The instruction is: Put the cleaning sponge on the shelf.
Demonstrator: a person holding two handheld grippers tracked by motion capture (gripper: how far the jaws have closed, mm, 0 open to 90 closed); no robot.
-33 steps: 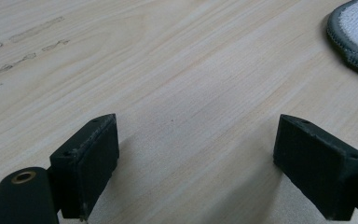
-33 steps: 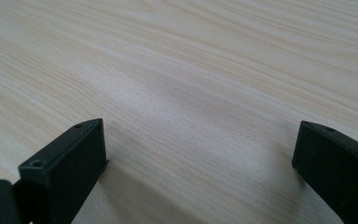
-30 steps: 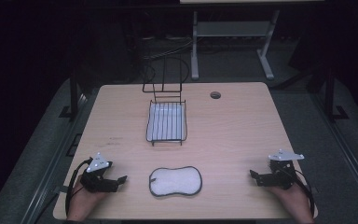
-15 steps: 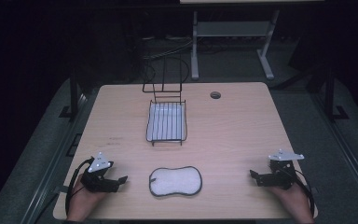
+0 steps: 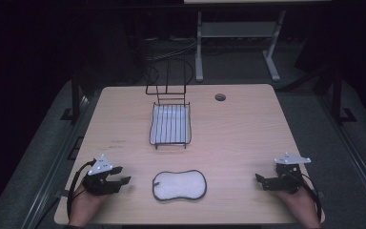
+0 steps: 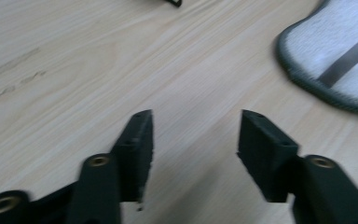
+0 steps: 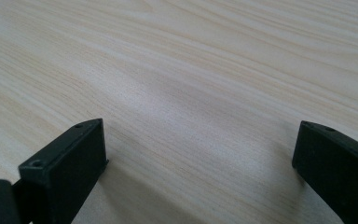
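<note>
A white oval pad with a dark grey border (image 5: pixel 179 184) lies flat near the table's front edge, midway between my two grippers. My left gripper (image 5: pixel 122 175) rests on the wood to the pad's left, open, its jaws pointing toward the pad. In the left gripper view the left gripper (image 6: pixel 196 140) holds nothing, and the pad (image 6: pixel 335 60) lies ahead at the upper right. My right gripper (image 5: pixel 259 182) sits at the front right, open and facing left. Bare wood lies between the widely spread jaws of the right gripper (image 7: pixel 200 149).
A black wire rack (image 5: pixel 170 124) with an upright back frame stands at the table's middle, over a pale mat. A round cable hole (image 5: pixel 220 97) sits at the back right. The light wooden table (image 5: pixel 248 133) ends in dark floor on all sides.
</note>
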